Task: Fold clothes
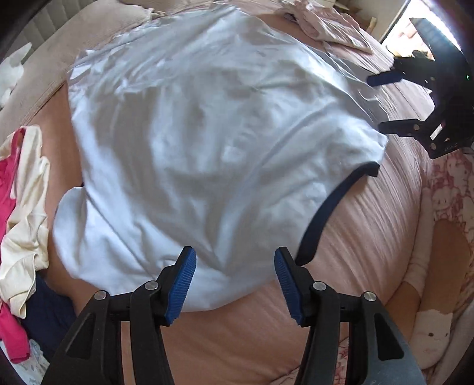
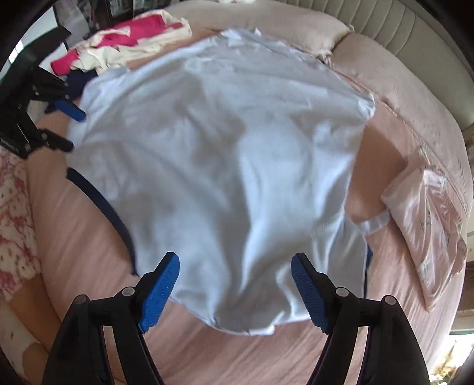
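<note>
No legible text, label, brand or number on anything here.

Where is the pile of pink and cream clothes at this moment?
The pile lies at the left edge of the left wrist view, on the pink bed, beside the white shirt.

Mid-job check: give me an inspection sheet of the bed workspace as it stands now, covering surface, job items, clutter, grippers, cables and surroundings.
Surface: pink bedsheet, wrinkled, with beige pillows at the head.
Job's things: white T-shirt with dark navy trim, spread fairly flat and rumpled, not yet folded.
Clutter: pile of pink and cream clothes beside the shirt; folded pale pink garment on the other side.
Grippers: left gripper open, over the shirt's near edge; right gripper open, over the opposite edge; neither holds cloth.
Cables: nothing seen.
Surroundings: padded headboard; bright window; patterned pink fabric at the bed's edge.
</note>
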Available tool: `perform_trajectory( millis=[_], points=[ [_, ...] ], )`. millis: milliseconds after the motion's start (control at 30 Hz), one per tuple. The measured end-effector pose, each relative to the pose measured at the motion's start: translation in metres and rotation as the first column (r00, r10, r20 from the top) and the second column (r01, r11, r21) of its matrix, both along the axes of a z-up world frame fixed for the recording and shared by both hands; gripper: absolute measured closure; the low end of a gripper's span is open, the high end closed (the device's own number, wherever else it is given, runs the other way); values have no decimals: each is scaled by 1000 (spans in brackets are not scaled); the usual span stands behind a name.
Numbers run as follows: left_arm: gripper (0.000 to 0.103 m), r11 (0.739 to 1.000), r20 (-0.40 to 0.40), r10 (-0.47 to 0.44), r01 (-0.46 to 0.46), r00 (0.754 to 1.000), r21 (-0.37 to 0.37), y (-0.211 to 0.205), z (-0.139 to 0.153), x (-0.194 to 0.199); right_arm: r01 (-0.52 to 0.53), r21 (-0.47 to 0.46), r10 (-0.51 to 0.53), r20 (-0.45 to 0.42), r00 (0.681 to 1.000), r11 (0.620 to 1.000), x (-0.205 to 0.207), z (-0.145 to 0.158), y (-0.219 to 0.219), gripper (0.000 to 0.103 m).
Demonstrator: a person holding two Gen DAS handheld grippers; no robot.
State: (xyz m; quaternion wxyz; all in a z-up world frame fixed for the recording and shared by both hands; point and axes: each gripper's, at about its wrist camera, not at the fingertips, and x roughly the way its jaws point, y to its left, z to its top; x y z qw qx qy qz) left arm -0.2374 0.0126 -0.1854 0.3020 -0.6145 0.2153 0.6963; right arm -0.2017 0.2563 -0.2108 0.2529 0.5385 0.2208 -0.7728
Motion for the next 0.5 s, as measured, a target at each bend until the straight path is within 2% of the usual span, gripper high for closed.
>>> perform_trajectory(
  millis=[67,133,167,233,300,367,433,500],
  points=[
    [50,999,-31,-20,19,999,-30,16,-12,3,-22,16,22,-11,1000,1000,2,-12,-24,25],
    [50,999,-53,23,-24,998,-27,26,-21,-1,61,14,-59,-75,995,998,-3,-22,-34,25],
    [50,997,-18,67,-67,998,-38,27,-28,-5,105,-2,-105,-53,993,994,-6,-29,-34,25],
    [49,993,37,96,-93,995,-66,27,-34,-5,141,9,-142,61,988,990,-8,-50,-34,23],
    [49,991,84,102,-94,991,-96,27,-36,-1,126,3,-126,78,989,992,2,-53,-30,21],
    [45,992,138,81,-67,987,-107,25,-39,8,97,40,-102,147,984,994,16,-57,-21,21],
    [37,995,140,80,-70,987,-74,20,-33,7,79,65,-91,210,974,995,27,-59,-14,21],
    [34,996,119,92,-90,989,-27,16,-23,0,51,7,-51,276,960,999,28,-52,-12,21]
  ],
)
